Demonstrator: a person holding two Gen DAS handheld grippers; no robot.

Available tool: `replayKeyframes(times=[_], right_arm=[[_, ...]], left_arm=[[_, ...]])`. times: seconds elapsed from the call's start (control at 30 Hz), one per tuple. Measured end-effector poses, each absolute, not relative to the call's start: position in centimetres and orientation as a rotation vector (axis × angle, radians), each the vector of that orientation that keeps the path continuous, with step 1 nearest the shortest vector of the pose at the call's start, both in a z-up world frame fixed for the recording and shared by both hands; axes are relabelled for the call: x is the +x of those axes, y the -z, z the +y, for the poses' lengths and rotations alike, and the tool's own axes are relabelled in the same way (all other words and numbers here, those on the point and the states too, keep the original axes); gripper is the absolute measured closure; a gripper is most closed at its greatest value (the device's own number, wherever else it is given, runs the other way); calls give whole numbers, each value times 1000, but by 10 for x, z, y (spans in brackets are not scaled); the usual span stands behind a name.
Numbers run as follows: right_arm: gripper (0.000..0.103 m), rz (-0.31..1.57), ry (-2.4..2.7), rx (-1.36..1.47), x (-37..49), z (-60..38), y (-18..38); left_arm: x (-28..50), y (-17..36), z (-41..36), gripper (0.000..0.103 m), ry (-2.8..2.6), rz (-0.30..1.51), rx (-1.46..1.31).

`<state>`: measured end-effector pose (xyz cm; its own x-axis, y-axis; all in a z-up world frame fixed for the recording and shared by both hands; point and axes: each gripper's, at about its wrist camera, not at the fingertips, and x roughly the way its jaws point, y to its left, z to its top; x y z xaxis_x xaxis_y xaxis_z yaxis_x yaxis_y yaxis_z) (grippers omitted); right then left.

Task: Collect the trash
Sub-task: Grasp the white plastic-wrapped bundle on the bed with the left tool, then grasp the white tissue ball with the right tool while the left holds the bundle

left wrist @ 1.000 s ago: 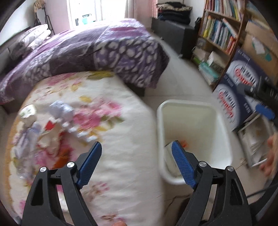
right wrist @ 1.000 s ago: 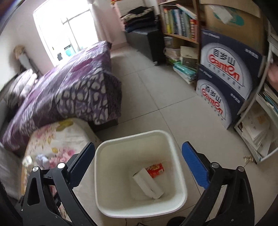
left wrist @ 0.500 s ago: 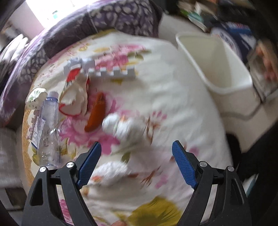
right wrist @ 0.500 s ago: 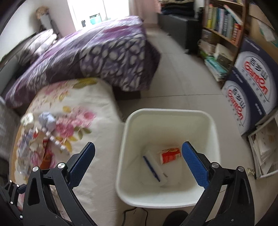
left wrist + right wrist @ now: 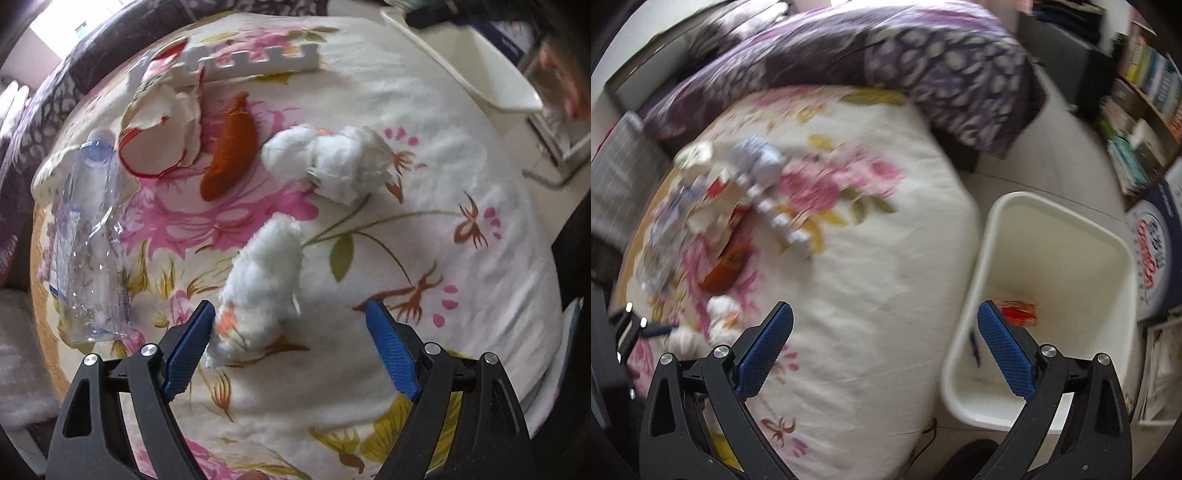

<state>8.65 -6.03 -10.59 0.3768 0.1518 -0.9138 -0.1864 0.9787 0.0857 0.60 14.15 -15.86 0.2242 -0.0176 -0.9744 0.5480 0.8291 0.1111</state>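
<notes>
Trash lies on a floral bedcover (image 5: 424, 221). My left gripper (image 5: 290, 308) points down over it with its jaws closing. A white tissue wad (image 5: 262, 280) lies between them, close to the left finger (image 5: 188, 347); the right pad is clear of it. Beyond it are a second tissue wad (image 5: 332, 162), an orange wrapper (image 5: 229, 155), a torn red-and-white paper wrapper (image 5: 162, 136), a clear plastic bottle (image 5: 88, 240) and a notched white foam strip (image 5: 229, 61). My right gripper (image 5: 885, 307) hangs open and empty between the bed's edge and the white bin (image 5: 1071, 258), which holds a red packet (image 5: 1019, 312).
A purple patterned quilt (image 5: 886, 55) covers the far end of the bed. Bookshelves (image 5: 1145, 74) and a blue-and-white carton (image 5: 1156, 258) stand past the bin on the tiled floor. A person's hand (image 5: 569, 85) shows blurred at the upper right of the left wrist view.
Both grippers swung left from the bin toward the bed and sank. The left one came down over the trash, and the near tissue wad now lies between its jaws.
</notes>
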Motion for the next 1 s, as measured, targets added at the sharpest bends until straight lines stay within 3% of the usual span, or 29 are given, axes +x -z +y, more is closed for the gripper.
replayKeyframes(times=[0.13,0.37,0.77,0.83,0.93,0.97,1.0], right_arm=[[7,1193,-303,-28,82,-38,113],[7,1197,-388,-78,74,0,123],[10,1149,-501,-216,56,59,138],[20,1155,-513,-240,55,66,143],[51,1183,-519,-269,55,72,151],[73,1190,-515,-271,56,72,152],[74,1188,-513,-266,57,72,152]], left_arm=[[18,151,163,59,349,1286,369],[30,138,189,63,263,1234,238],[60,62,227,63,48,980,-102],[67,60,226,63,29,958,-134],[65,58,229,63,4,944,-161],[65,58,230,63,-3,943,-167],[64,59,231,63,-12,942,-174]])
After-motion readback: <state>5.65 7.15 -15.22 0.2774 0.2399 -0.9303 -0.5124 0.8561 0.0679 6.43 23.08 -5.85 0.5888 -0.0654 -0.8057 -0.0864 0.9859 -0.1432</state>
